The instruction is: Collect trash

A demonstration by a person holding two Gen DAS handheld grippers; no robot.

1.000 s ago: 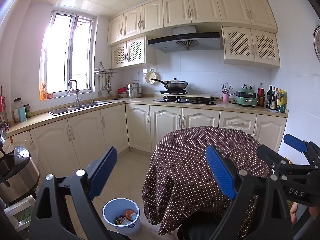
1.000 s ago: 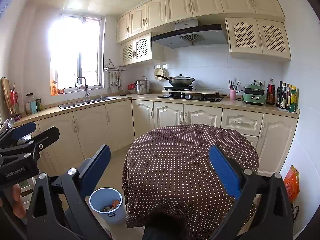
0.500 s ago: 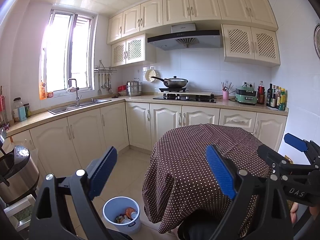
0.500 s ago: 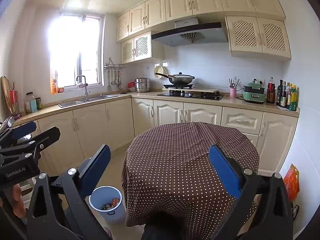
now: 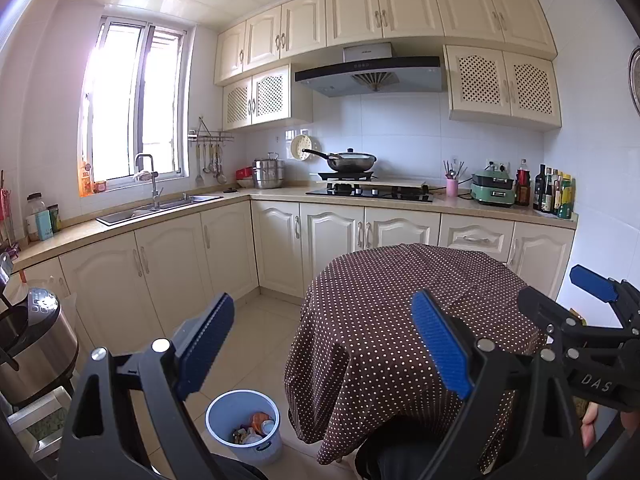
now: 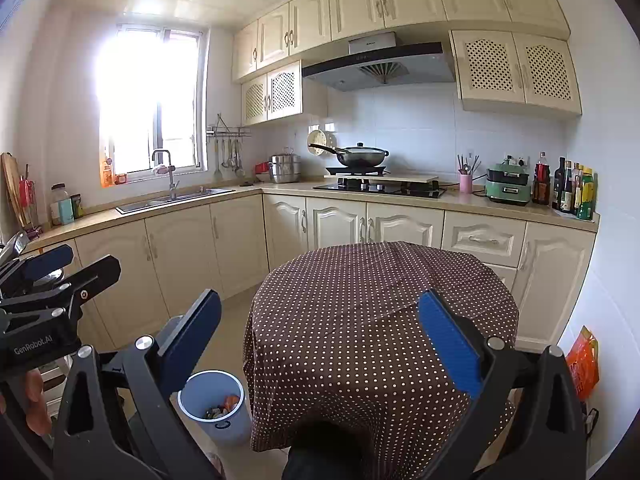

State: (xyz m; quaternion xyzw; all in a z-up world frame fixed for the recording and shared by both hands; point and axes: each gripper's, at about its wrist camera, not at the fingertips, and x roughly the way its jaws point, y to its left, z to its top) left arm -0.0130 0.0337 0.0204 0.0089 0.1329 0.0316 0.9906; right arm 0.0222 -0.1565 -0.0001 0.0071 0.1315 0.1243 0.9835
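The blue trash bin (image 5: 243, 424) stands on the tiled floor just left of the round table (image 5: 404, 312), whose brown dotted cloth hangs beside it; scraps of trash (image 5: 256, 428) lie inside. The left gripper (image 5: 320, 348) hovers near, above bin and table, jaws spread wide and holding nothing. The right gripper (image 6: 320, 340) hangs over the table's near edge, likewise spread and empty. Cream cabinets (image 6: 224, 240) line the far walls.

Sunlit window (image 5: 132, 108), cream cabinets (image 5: 332, 236)
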